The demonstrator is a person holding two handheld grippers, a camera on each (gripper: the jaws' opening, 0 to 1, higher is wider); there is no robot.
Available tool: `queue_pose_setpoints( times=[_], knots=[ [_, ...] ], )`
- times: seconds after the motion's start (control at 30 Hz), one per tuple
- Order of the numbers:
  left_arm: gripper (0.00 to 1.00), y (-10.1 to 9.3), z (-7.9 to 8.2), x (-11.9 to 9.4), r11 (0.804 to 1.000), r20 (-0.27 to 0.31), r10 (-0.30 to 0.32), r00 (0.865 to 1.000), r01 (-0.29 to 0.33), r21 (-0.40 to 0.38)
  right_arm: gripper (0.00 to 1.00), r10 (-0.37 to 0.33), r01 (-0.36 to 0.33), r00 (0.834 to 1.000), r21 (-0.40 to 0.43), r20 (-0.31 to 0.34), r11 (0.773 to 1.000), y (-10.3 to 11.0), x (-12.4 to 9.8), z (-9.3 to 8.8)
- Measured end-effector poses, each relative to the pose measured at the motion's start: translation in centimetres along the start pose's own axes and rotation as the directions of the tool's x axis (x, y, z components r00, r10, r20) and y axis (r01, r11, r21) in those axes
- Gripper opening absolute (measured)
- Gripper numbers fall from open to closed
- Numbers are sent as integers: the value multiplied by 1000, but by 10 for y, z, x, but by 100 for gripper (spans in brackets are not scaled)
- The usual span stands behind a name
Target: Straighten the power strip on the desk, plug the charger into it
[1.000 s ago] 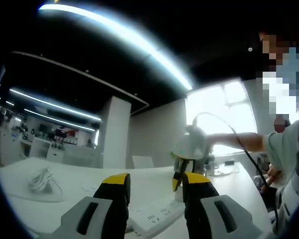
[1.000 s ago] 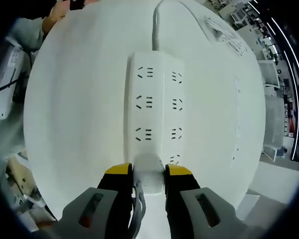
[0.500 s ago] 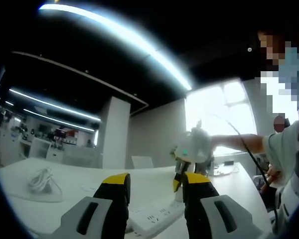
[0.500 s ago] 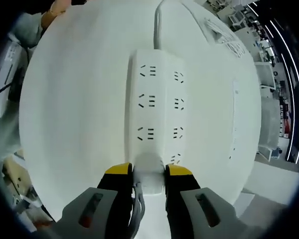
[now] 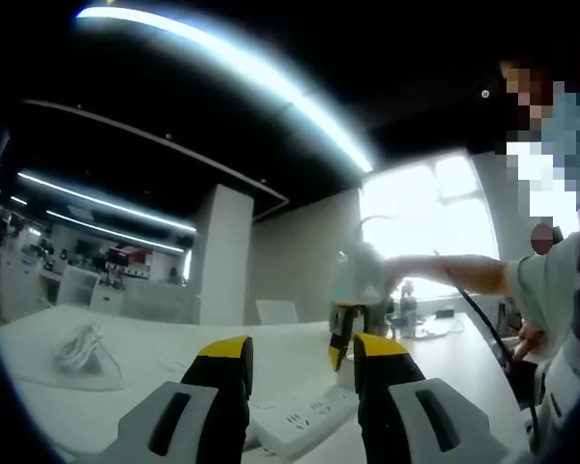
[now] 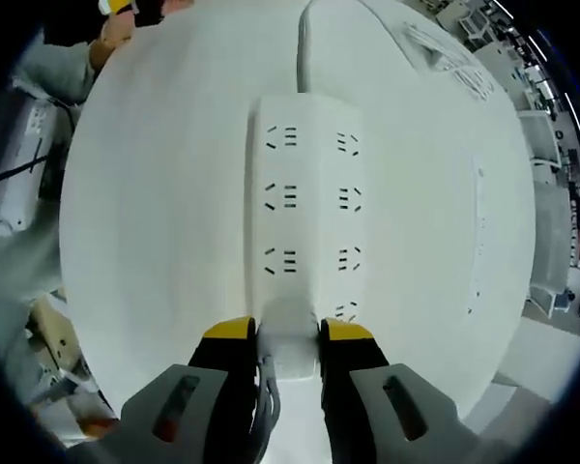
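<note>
Right gripper (image 6: 288, 333) seen clamped on white charger (image 6: 290, 350), held at near end of power strip (image 6: 304, 208). Strip laid flat on white desk (image 6: 155, 213), cable (image 6: 302, 43) run off far end. Left gripper (image 5: 300, 353) held above desk, jaws apart, nothing between. Coiled white cord (image 5: 77, 350) noted at left on desk.

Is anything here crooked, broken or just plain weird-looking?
Nothing looks damaged or spilled. The power strip lies flat and straight on the white desk, its cord running away at the far end. The right gripper holds the white charger at the strip's near end. A loose cable coil sits off to the side.
</note>
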State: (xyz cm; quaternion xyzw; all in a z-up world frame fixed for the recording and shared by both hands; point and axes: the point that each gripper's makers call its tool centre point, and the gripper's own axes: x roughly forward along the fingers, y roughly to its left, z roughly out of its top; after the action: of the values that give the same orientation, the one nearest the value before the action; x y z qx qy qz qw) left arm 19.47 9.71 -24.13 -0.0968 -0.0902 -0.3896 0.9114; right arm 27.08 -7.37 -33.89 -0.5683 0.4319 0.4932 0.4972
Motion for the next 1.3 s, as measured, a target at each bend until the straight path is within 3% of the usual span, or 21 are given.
queue_pose_setpoints(
  times=[0.3, 0.53, 0.93, 1.3],
  knots=[
    [43, -2, -2, 1, 1000, -5, -9, 1000, 9, 0, 22, -61, 61, 998, -15, 20, 998, 2, -1, 0],
    [43, 0, -1, 0, 1000, 2, -3, 1000, 3, -3, 22, -94, 93, 996, -33, -9, 995, 3, 2, 0],
    [43, 1, -3, 0, 1000, -10, -1, 1000, 1, -2, 23, -223, 221, 974, -55, -36, 974, -1, 5, -1],
    [43, 3, -5, 1, 1000, -17, 4, 1000, -4, -4, 23, -232, 230, 972, -56, -22, 972, -3, 5, 0]
  ],
)
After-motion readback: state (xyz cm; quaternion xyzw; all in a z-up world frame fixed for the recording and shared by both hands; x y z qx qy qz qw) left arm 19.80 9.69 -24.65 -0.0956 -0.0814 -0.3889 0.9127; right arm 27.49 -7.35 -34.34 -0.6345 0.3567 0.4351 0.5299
